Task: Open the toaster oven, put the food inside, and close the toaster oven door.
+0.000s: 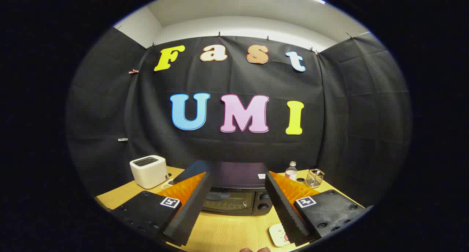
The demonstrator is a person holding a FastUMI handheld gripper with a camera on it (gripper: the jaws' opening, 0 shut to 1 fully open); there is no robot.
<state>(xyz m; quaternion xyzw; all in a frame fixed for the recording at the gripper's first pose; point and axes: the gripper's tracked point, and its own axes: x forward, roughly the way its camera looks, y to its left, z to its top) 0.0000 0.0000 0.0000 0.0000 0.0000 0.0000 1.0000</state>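
Framing shut toaster oven (pixel 238 193), fingers (pixel 238 202) apart

- The toaster oven (pixel 236 193) is partly covered by the two fingers of the gripper (pixel 238 182), which are spread wide with nothing between them; its door handle cannot be made out.
- The small plate (pixel 277 234) in front of the toaster oven is half hidden behind the right finger; what lies on it is unclear.
- The bottle (pixel 291 171) beside the toaster oven is too small to read.
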